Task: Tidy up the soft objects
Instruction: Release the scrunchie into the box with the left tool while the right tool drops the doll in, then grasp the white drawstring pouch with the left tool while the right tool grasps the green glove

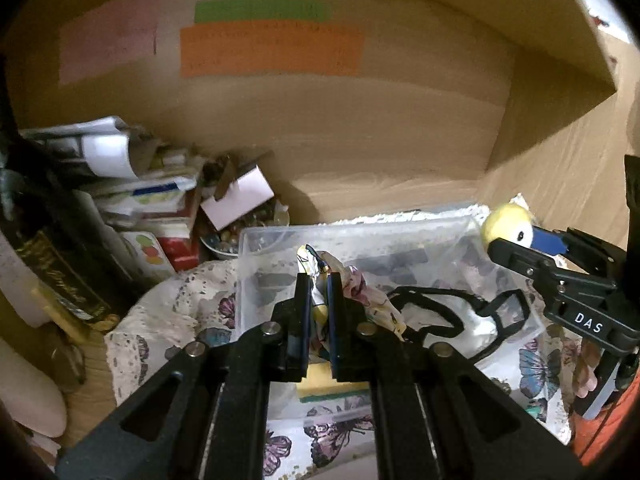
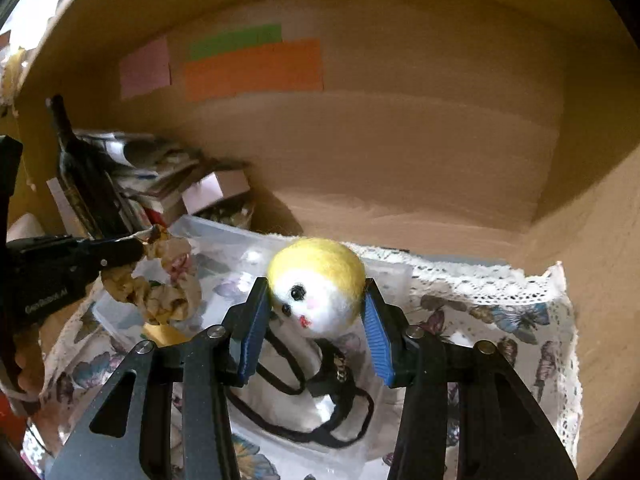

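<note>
My left gripper (image 1: 319, 285) is shut on a floral fabric scrunchie (image 1: 360, 292), which hangs over a clear plastic box (image 1: 256, 248); the scrunchie (image 2: 160, 288) and left gripper (image 2: 136, 250) also show at the left of the right wrist view. My right gripper (image 2: 316, 300) is shut on a felt ball with a yellow top and a white face (image 2: 316, 288); the ball (image 1: 507, 227) shows in the left wrist view at the right. Inside the box lie black straps with a white piece (image 2: 320, 412) and a yellow sponge (image 1: 320, 388).
The clear box (image 2: 224, 236) sits on a butterfly-print cloth with lace edging (image 2: 520, 320) inside a wooden shelf. At the left stand a dark bottle (image 1: 52, 272), stacked papers and boxes (image 1: 132, 200) and a bowl of small beads (image 1: 224, 240). Coloured paper notes (image 1: 272, 48) stick to the back wall.
</note>
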`<state>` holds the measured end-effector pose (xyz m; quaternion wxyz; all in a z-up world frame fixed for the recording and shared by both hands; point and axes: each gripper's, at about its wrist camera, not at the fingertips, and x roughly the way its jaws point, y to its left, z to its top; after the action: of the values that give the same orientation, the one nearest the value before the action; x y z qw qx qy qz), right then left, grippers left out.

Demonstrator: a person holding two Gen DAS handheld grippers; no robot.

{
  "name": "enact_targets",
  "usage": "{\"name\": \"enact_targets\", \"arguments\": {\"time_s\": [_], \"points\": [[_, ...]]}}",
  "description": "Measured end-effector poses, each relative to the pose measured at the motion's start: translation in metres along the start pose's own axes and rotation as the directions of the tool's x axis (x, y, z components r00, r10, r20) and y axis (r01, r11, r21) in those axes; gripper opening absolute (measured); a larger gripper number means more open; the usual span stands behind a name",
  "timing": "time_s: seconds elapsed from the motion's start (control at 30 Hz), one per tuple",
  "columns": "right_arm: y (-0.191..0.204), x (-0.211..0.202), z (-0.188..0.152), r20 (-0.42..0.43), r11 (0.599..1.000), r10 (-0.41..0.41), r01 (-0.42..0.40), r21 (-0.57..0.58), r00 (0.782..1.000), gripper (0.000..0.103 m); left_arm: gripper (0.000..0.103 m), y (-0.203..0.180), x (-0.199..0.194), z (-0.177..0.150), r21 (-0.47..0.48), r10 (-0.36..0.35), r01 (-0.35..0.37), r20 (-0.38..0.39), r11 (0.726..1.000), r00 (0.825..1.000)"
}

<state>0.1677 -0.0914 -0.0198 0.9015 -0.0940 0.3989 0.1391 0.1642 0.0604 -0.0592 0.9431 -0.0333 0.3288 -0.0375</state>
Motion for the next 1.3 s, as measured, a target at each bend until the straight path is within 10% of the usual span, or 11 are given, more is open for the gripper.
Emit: {"name": "enact_targets", "arguments": {"time_s": [0.6, 1.3], "points": [[-0.002, 0.057, -0.010, -0.170, 0.998, -0.051, 0.042, -0.052, 0.984, 0.050, 0.014, -0.007, 0.044, -0.008, 0.015, -0.016, 0.018, -0.141, 1.000, 0.990], [0.018, -0.055, -0.009, 0.087, 0.999, -0.004, 0.008, -0.051, 0.996, 0.083, 0.099, -0.009, -0.067, -0.009, 0.031, 0.009, -0.012, 0.073, 0.999, 0.997]]}}
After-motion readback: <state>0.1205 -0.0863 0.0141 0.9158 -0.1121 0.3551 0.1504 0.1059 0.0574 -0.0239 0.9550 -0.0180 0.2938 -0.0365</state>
